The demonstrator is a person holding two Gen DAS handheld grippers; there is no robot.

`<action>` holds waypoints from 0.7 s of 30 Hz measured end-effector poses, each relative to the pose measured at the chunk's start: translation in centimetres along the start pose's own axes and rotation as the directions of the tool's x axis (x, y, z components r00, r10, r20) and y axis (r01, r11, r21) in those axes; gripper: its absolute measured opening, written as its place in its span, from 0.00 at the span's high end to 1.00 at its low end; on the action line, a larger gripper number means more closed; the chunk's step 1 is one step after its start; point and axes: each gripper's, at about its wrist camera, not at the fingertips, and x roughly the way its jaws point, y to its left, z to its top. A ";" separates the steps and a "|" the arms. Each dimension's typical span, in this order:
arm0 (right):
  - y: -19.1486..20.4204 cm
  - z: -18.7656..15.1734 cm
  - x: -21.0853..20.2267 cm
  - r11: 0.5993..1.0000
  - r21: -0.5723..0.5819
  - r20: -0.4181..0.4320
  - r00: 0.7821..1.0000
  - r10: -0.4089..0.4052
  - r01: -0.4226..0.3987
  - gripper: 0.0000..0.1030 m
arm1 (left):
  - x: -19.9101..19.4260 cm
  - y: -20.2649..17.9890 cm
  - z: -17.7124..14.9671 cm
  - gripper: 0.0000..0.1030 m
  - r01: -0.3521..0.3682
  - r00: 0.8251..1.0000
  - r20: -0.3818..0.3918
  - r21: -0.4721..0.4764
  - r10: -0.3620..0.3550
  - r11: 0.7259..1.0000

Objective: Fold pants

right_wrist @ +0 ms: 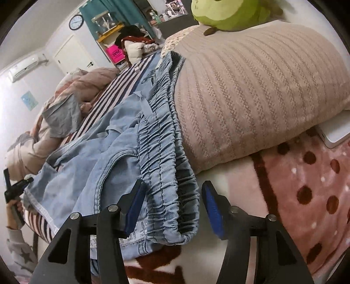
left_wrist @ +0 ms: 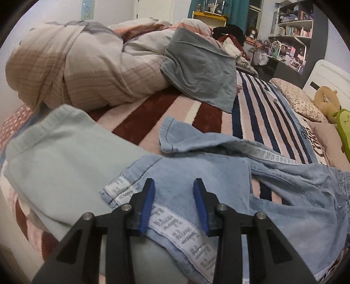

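Observation:
Light blue denim pants (left_wrist: 196,166) with a white patterned side band (left_wrist: 175,227) lie crumpled on the striped blanket (left_wrist: 262,104). My left gripper (left_wrist: 174,185) hovers over one leg near its hem, open, with flat fabric showing between the blue pads. In the right wrist view the same pants (right_wrist: 98,153) stretch away, their gathered elastic waistband (right_wrist: 166,153) nearest. My right gripper (right_wrist: 172,185) is open and straddles the waistband's corner. The left finger is close to the cloth and a gap is left at the right finger.
A mint-green garment (left_wrist: 54,157) lies left of the pants, a grey cloth (left_wrist: 201,72) and a bundled quilt (left_wrist: 76,70) behind. A ribbed beige pillow (right_wrist: 251,87) with a green plush toy (right_wrist: 229,13) borders the waistband. A person's hand (right_wrist: 13,207) shows at far left.

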 end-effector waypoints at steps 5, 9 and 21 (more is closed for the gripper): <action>3.3 1.8 -2.5 0.993 -0.104 0.098 0.994 -0.046 0.056 0.51 | -0.5 -0.7 3.1 0.39 0.045 0.999 0.015 0.032 -0.045 0.998; 6.4 4.0 -3.1 0.983 -0.183 0.120 0.993 0.004 0.018 0.40 | 2.7 -2.8 5.9 0.38 -0.037 0.997 -0.056 0.159 0.046 0.987; 11.4 6.4 2.3 0.962 -0.271 0.035 0.998 0.049 -0.038 0.40 | 12.3 -6.0 6.9 0.31 -0.163 0.924 -0.234 0.477 0.304 0.864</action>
